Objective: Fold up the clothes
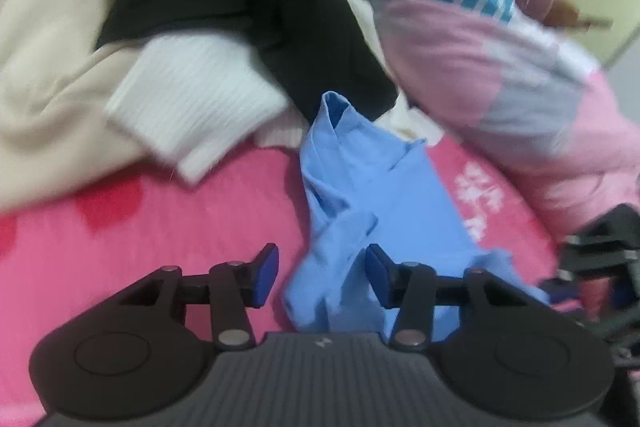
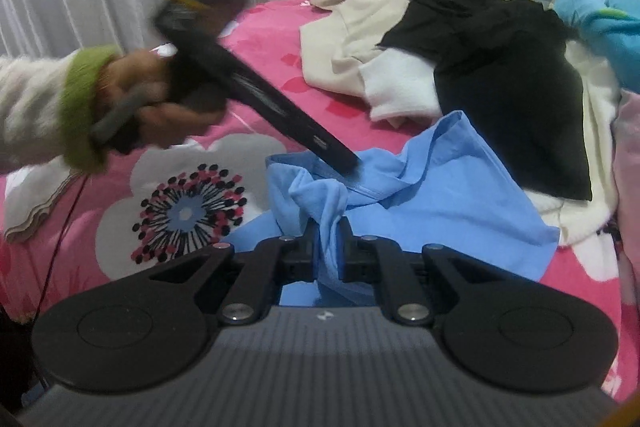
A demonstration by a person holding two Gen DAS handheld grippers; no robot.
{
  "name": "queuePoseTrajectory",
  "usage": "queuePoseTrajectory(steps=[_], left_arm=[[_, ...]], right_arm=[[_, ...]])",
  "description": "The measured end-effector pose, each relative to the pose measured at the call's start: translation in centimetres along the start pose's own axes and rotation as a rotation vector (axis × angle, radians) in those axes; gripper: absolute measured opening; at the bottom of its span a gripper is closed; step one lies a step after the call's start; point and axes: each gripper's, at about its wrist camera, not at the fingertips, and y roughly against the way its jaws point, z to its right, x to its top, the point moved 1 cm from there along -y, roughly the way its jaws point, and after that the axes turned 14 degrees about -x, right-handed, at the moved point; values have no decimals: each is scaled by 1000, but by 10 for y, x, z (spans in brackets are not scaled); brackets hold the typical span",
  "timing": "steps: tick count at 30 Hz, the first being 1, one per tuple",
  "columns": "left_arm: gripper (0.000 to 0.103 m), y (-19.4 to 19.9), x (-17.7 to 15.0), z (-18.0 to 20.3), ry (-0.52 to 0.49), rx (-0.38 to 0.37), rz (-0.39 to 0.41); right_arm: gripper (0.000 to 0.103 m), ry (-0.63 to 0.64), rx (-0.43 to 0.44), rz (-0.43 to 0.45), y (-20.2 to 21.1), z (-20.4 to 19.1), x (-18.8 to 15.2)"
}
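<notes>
- The pink flowered bed cover (image 2: 256, 27) lies under both tongs; a heap of cream, black and white clothes (image 2: 472, 67) is beyond them.
- The crumpled light blue cotton shirt (image 2: 460, 195) lies just ahead of both tongs.
- The right gripper (image 2: 327, 251) is pressed together, pinching a fold of the shirt.
- The left gripper (image 1: 322, 277) is spread, with shirt cloth between the pads, not pinched.
- Risk: pulling from one thin fold may let it slip out, or drag the heap along.

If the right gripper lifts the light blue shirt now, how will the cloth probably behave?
The light blue shirt looks thin and creased, so it will probably hang limp from the right gripper, shut on a bunched fold. It seems light. It may drag across the pink bedspread.
</notes>
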Motion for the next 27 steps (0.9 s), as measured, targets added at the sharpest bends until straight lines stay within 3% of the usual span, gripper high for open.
queuePoseTrajectory(steps=[3, 4, 8, 11, 15, 17, 23, 27], left_arm=[[11, -8, 8, 5, -13, 6, -50], [7, -9, 8, 7, -21, 8, -59], [5, -3, 5, 17, -12, 39, -39], [5, 17, 4, 15, 61, 49, 55], [5, 37, -1, 1, 230, 5, 202], [5, 38, -3, -1, 265, 34, 255], [5, 21, 0, -9, 394, 114, 309], [5, 10, 5, -8, 402, 169, 360]], right_arm=[[7, -12, 0, 17, 3, 0, -1], [7, -17, 0, 24, 4, 1, -1], [7, -52, -9, 49, 10, 6, -5], [7, -90, -31, 67, 15, 12, -9], [7, -155, -67, 96, 21, 23, -12], [7, -200, -102, 113, 19, 31, -14], [6, -364, -233, 149, 2, 63, -20], [6, -468, -312, 158, -17, 84, -25]])
